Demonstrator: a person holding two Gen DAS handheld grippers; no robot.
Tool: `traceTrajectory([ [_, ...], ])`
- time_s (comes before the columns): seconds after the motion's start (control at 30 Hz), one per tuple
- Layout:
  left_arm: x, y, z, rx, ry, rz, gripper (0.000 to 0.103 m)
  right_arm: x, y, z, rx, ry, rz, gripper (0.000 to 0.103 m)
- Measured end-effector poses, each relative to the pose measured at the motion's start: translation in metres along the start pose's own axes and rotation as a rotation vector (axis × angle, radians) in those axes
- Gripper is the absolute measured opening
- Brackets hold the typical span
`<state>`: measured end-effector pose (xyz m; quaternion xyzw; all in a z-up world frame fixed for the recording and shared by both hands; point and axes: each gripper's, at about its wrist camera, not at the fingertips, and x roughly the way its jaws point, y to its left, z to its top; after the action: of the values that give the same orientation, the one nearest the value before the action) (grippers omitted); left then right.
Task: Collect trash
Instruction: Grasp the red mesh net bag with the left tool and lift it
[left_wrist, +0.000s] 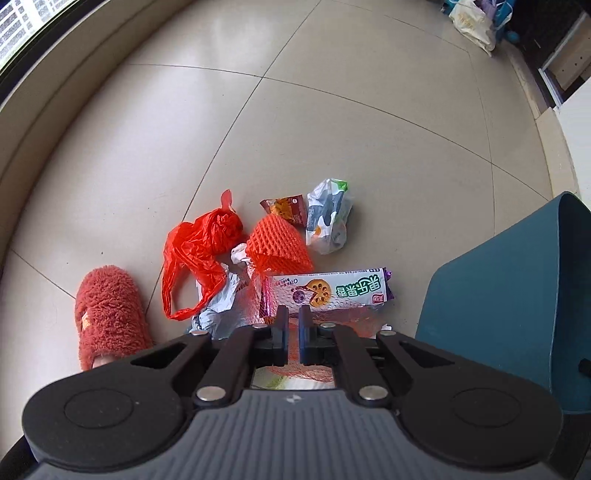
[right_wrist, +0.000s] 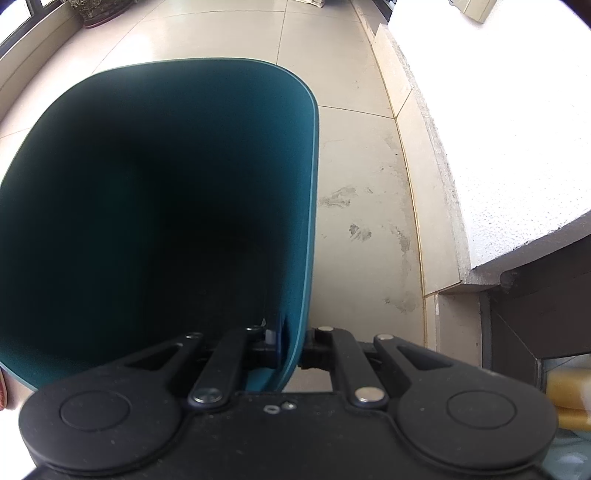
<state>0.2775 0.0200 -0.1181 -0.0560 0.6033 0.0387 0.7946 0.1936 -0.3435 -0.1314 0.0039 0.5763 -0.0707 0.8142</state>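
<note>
Between my left claw's (left_wrist: 293, 325) nearly pressed-together fingers I pinch red netting (left_wrist: 295, 332), wrapper (left_wrist: 328, 290) just ahead, while my right claw (right_wrist: 291, 343) clamps the bin's (right_wrist: 310, 184) rim.

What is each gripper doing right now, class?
Left gripper: shut on the red mesh net.
Right gripper: shut on the teal bin, clamped on its rim.

Right gripper (right_wrist: 291, 347) clamped on teal bin (right_wrist: 310, 206) rim, dark interior, smudged tiled floor (right_wrist: 362, 184) beside.
</note>
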Motion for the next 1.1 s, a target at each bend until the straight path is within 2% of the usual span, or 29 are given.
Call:
traceTrajectory([
  [0.03, 0.003, -0.001, -0.001, 0.013, 0.004, 0.005, 0.005, 0.002, -0.001, -0.001, 0.0, 0.0, 0.003, 0.006],
  [0.13, 0.018, -0.001, -0.001, 0.024, 0.047, -0.06, 0.006, 0.01, -0.007, -0.004, 0.0, -0.002, 0.008, 0.006],
  [0.17, 0.023, 0.0, -0.001, 0.021, 0.054, -0.063, 0.01, 0.01, -0.007, -0.004, -0.001, -0.002, 0.01, 0.007],
  [0.23, 0.035, 0.0, 0.0, 0.013, 0.079, -0.098, 0.029, 0.013, -0.01, -0.005, 0.003, 0.001, 0.016, 0.007],
  [0.27, 0.041, 0.0, 0.001, 0.007, 0.089, -0.113, 0.054, 0.014, -0.011, -0.005, 0.005, 0.002, 0.018, 0.007],
  [0.3, 0.047, 0.0, 0.002, -0.005, 0.085, -0.121, 0.074, 0.017, -0.013, -0.006, 0.009, 0.003, 0.021, 0.007],
  [0.37, 0.059, -0.003, 0.003, -0.011, 0.069, -0.11, 0.077, 0.019, -0.015, -0.006, 0.016, 0.006, 0.028, 0.007],
  [0.47, 0.093, -0.006, 0.008, -0.047, 0.133, -0.096, 0.077, 0.025, -0.021, -0.007, 0.029, 0.01, 0.042, 0.007],
  [0.63, 0.154, -0.008, 0.011, -0.126, 0.234, 0.011, 0.077, 0.034, -0.03, -0.009, 0.049, 0.016, 0.057, 0.007],
  [0.73, 0.177, -0.002, 0.0, -0.114, 0.305, 0.109, 0.077, 0.036, -0.036, -0.008, 0.053, 0.019, 0.067, 0.007],
  [0.83, 0.189, 0.017, -0.013, -0.144, 0.358, 0.126, 0.072, 0.039, -0.039, -0.007, 0.06, 0.021, 0.072, 0.007],
  [0.87, 0.192, 0.023, -0.017, -0.156, 0.378, 0.122, 0.054, 0.04, -0.04, -0.007, 0.062, 0.022, 0.072, 0.007],
  [0.9, 0.195, 0.028, -0.021, -0.168, 0.401, 0.117, 0.029, 0.041, -0.04, -0.006, 0.064, 0.023, 0.072, 0.007],
  [1.0, 0.197, 0.038, -0.029, -0.177, 0.409, 0.126, 0.005, 0.044, -0.042, -0.006, 0.061, 0.023, 0.068, 0.007],
  [1.1, 0.186, 0.042, -0.03, -0.18, 0.373, 0.138, 0.002, 0.047, -0.043, -0.007, 0.061, 0.021, 0.065, 0.008],
])
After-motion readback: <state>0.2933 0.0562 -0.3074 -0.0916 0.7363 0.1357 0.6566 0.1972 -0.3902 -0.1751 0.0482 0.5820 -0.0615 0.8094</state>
